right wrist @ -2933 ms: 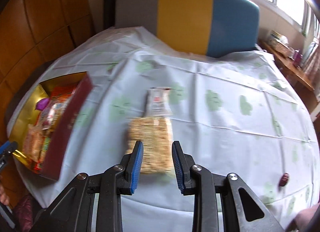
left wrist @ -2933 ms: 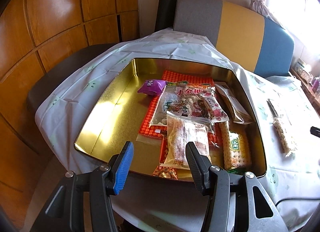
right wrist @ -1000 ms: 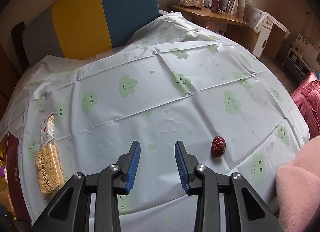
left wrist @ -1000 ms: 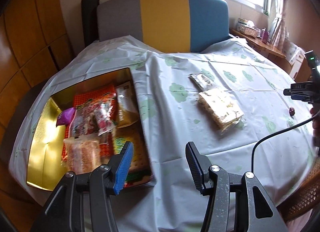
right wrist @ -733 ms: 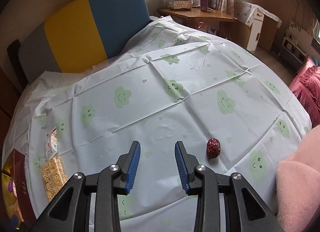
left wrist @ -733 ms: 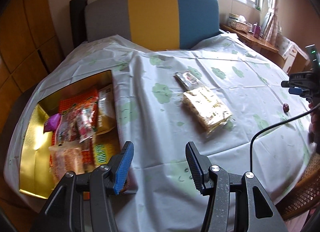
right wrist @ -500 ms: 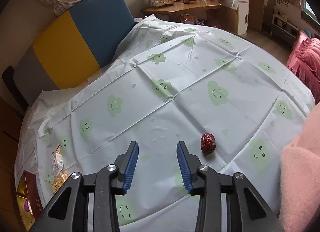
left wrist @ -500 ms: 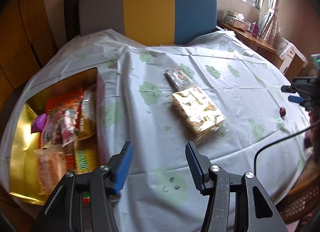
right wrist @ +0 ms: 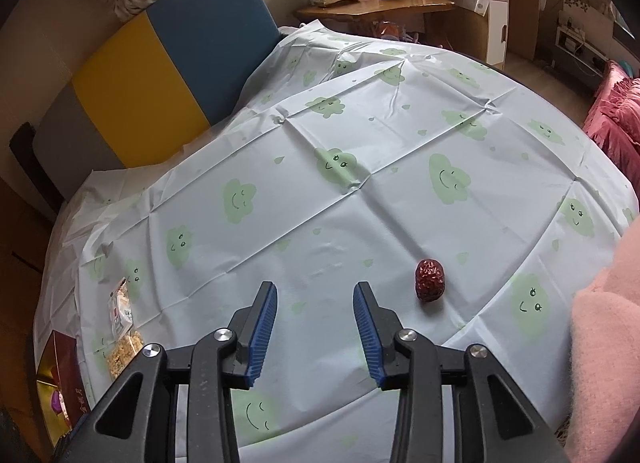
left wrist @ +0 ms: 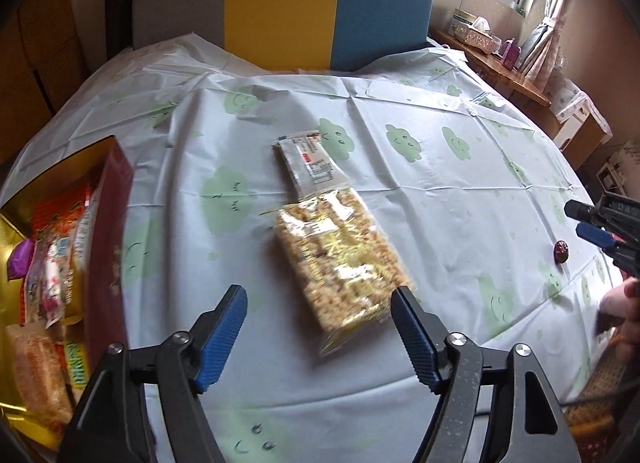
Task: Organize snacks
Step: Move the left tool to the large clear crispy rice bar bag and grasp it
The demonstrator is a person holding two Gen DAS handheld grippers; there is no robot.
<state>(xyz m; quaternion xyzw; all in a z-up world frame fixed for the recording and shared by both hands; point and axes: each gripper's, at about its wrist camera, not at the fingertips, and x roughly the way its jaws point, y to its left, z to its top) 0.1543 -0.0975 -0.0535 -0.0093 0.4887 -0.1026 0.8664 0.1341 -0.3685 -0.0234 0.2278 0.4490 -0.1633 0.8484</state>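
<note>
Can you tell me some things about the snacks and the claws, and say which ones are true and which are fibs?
1. The rice bar pack lies on the tablecloth, outside the box. True.
2. The left claw is squeezing the rice bar pack. False: its jaws have just been opening and stand wide, in front of the pack, with nothing between them.
3. The red date sits between the right claw's jaws. False: it lies on the cloth, off to their right.
4. The box already has snacks in it. True.
5. The right claw holds nothing. True.
</note>
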